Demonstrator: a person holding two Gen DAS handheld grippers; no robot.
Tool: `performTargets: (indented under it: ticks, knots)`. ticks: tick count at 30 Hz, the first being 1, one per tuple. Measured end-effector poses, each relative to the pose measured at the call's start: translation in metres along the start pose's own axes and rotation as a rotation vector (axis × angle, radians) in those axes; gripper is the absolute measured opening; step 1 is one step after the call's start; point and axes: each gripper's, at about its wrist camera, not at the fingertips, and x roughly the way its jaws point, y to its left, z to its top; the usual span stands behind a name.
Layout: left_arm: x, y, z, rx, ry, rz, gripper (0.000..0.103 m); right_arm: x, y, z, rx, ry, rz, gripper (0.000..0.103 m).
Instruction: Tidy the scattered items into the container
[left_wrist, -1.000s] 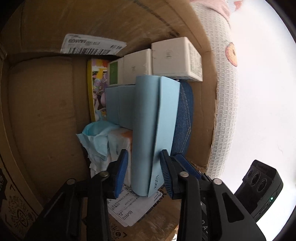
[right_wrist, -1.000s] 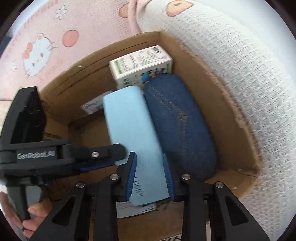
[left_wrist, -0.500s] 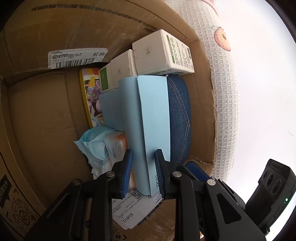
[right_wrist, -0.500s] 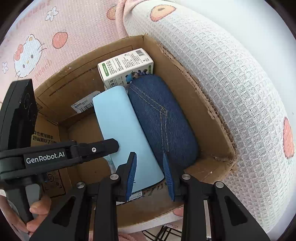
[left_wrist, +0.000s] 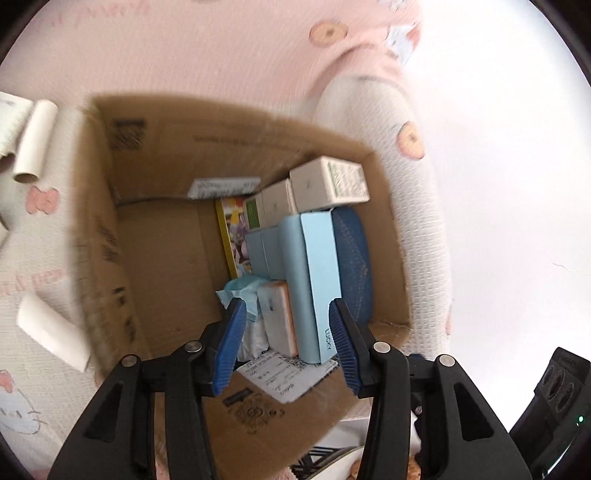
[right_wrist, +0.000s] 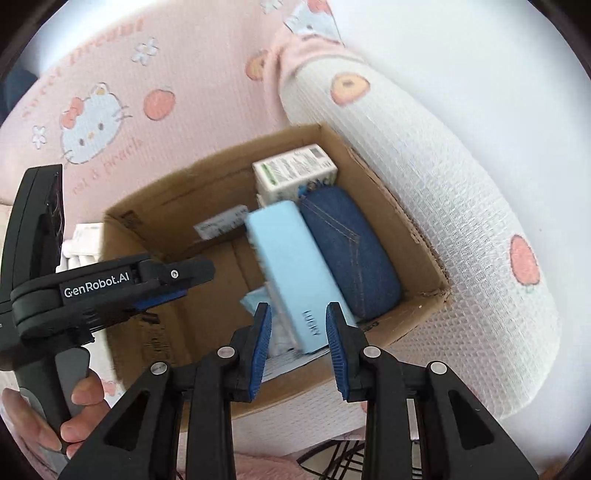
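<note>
Left of the box (left_wrist: 155, 236), blurred paper tubes (left_wrist: 35, 142) are cut off at the frame edge. The left gripper (right_wrist: 177, 284) reads "GenRobot.AI", jaws opening, empty; earlier they pinched the blue case (left_wrist: 317, 280), marked "LUCKY", now standing in the box beside the denim case (right_wrist: 351, 251). The right gripper (right_wrist: 298, 350) is narrowly parted, holding nothing.

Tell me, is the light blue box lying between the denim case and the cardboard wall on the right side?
No, the denim case lies against that wall of the cardboard box, with the light blue box on its other side.
</note>
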Motion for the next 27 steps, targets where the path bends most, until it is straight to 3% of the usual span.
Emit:
performTargets:
  ticks: [1, 3, 4, 6, 9, 15, 20, 23, 27]
  knots:
    - [-0.018, -0.003, -0.042, 0.009, -0.019, 0.015, 0.056, -0.007, 0.006, -0.002, -0.007, -0.008, -0.003, 0.027]
    - [-0.050, 0.005, -0.074, 0.020, -0.040, 0.014, 0.057, -0.018, 0.019, -0.008, -0.023, -0.022, -0.020, 0.027]
    - [-0.071, 0.011, -0.077, 0.024, -0.045, -0.001, 0.057, -0.023, 0.025, -0.010, -0.033, -0.028, -0.029, 0.027]
    - [-0.036, 0.035, -0.070, 0.049, -0.056, -0.014, 0.057, -0.030, 0.040, -0.018, -0.053, -0.043, -0.044, 0.027]
    - [-0.028, 0.054, -0.080, 0.116, -0.106, 0.013, 0.059, -0.046, 0.060, -0.030, -0.059, -0.072, -0.054, 0.027]
    - [-0.063, 0.064, -0.102, 0.298, -0.233, 0.040, 0.066, -0.057, 0.090, -0.051, -0.027, -0.121, -0.065, 0.027]
    - [-0.099, 0.059, -0.121, 0.570, -0.361, 0.204, 0.070, -0.063, 0.099, -0.065, 0.070, -0.141, -0.072, 0.028]
    - [-0.109, 0.059, -0.135, 0.636, -0.397, 0.270, 0.070, -0.070, 0.099, -0.071, 0.145, -0.164, -0.086, 0.039]
    - [-0.124, 0.055, -0.142, 0.678, -0.397, 0.242, 0.070, -0.079, 0.103, -0.076, 0.221, -0.195, -0.119, 0.052]
